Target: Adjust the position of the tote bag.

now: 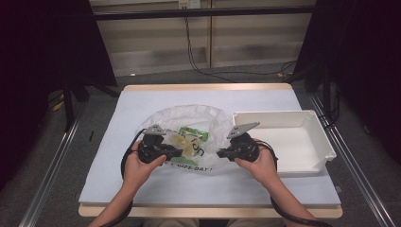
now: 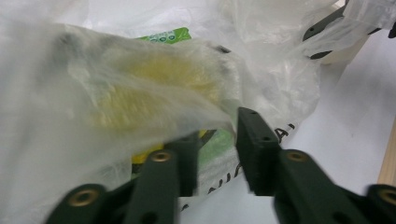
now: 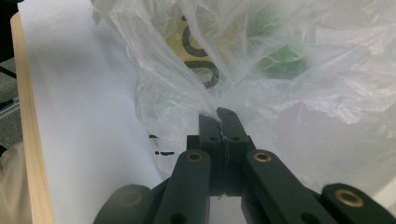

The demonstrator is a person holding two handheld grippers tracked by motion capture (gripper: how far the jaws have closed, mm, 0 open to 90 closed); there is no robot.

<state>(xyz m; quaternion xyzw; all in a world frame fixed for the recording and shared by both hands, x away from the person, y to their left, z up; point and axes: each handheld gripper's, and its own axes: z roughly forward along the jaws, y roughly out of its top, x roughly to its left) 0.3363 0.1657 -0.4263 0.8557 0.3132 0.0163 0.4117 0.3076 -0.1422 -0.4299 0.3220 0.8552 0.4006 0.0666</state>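
Table (image 1: 142,189) with a pale sheet over it, wood edge showing at near and far sides. White tray (image 1: 312,124) on the right part, touching or just beside the bag. Clear plastic bag (image 1: 189,118) lies mid-table between the two grippers, crumpled; black print on it reads "NICE DAY!" along the near edge in the high view, with larger black letters above that I cannot read whole. Inside the bag: a green-and-white packet (image 1: 195,133) with small print too blurred to read, and something pale yellow (image 2: 154,84) beside it. Right gripper (image 3: 220,122) at the bag's right edge, jaws closed tight on a pinch of bag film. Left gripper (image 2: 219,154) at the bag's left side, jaws apart with a gap between; bag film drapes over one jaw; no pinch visible.
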